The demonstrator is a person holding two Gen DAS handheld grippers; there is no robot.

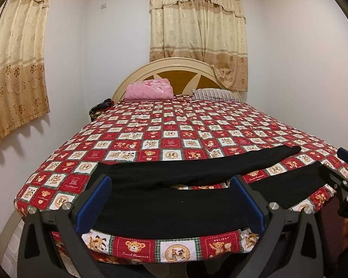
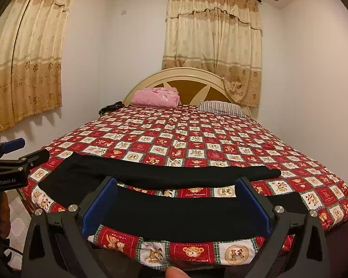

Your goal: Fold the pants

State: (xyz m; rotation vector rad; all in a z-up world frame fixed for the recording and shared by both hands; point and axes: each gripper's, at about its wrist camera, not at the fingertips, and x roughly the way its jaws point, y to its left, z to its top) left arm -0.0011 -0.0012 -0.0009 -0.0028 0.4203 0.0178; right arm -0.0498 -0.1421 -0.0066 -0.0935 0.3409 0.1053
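Fingertip [image 2: 174,272] only in right view; both grippers' fingers spread over black pants [image 1: 174,215]

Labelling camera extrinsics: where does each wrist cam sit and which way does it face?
Left wrist: at the foot of the bed, facing the headboard across the black pants; its own open left tongs frame them, right tongs at the right edge.
Right wrist: same foot edge, further right, same heading; open right tongs over the pants, left tongs at left, a fingertip below.
Shared: pants, teddy-bear bedspread, pink folded blanket, striped pillow.
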